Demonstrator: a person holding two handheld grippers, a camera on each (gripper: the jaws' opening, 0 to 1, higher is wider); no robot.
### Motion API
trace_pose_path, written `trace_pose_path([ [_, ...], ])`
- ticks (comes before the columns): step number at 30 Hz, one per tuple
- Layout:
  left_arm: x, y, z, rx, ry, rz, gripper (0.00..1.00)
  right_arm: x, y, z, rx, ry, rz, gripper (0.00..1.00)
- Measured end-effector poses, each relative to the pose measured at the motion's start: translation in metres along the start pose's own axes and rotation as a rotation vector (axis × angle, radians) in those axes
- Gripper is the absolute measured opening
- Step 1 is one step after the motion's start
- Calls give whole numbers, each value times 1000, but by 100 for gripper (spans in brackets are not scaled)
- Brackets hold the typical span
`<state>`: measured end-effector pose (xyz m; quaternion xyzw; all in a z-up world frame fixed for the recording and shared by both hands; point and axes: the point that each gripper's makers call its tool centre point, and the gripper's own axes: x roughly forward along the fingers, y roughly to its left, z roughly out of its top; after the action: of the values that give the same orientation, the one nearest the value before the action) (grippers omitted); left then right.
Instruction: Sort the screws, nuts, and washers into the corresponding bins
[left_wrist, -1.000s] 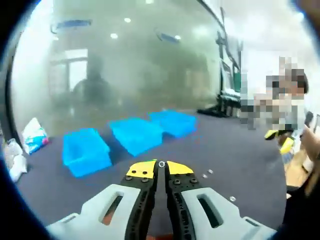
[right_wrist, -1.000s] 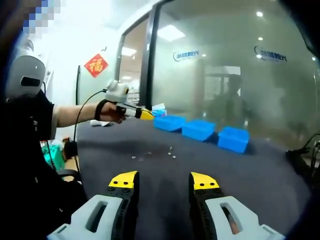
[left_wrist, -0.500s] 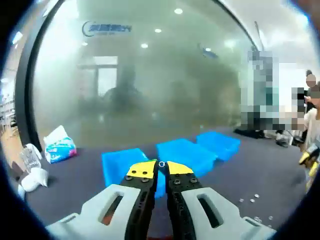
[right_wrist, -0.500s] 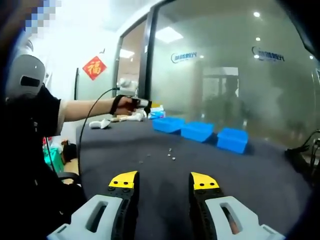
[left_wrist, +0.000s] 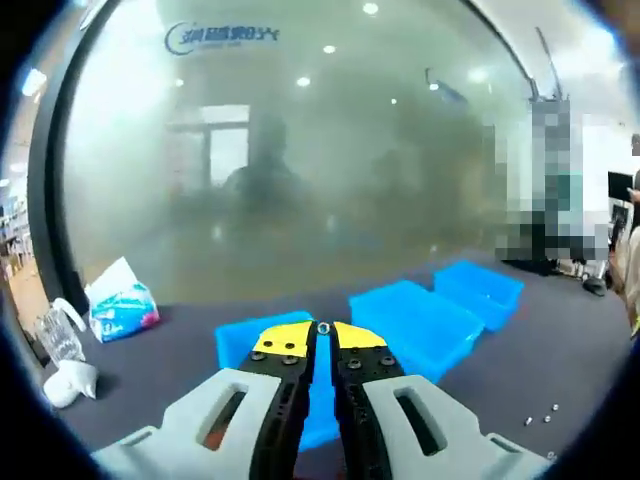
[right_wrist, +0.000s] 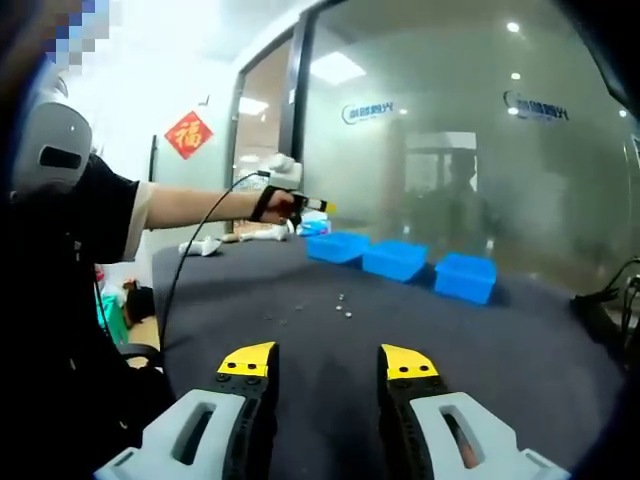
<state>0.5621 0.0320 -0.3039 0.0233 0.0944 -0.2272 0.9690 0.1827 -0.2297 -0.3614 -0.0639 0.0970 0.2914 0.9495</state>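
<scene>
Step in hand: delivery. The left gripper (left_wrist: 322, 340) is closed on a small ring at its tips (left_wrist: 323, 327) — probably a washer or nut — directly above the nearest blue bin (left_wrist: 262, 340). Next: open the jaws to drop it. The right gripper (right_wrist: 328, 365) hangs wide and empty; loose fasteners (right_wrist: 343, 311) lie ahead on the table (right_wrist: 520, 350).

In the left gripper view the left gripper (left_wrist: 322, 333) rises from the bottom centre, its yellow-tipped jaws pressed together on a tiny ring-shaped piece at the tips; in the right gripper view the right gripper (right_wrist: 328, 362) stands at bottom centre, jaws parted wide; the person's arm (right_wrist: 200, 205) stretches from the left, carrying the left gripper at upper centre-left
</scene>
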Motion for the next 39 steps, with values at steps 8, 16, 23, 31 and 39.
trace_pose_path([
  [8,3,7,-11,24,27,35,6,-3,-3,3,-2,-6,-7,36],
  [16,-1,6,-14,1,19,42,10,-4,-1,0,3,-7,-5,36],
  [23,-5,8,-20,8,39,51,35,-4,-1,-1,7,-8,-8,36],
  [31,-17,-1,-25,-17,43,13,43,-1,1,-2,1,-3,-2,36],
  [39,-51,-33,-22,-44,7,-87,45,-5,-5,2,-1,-13,-21,36],
])
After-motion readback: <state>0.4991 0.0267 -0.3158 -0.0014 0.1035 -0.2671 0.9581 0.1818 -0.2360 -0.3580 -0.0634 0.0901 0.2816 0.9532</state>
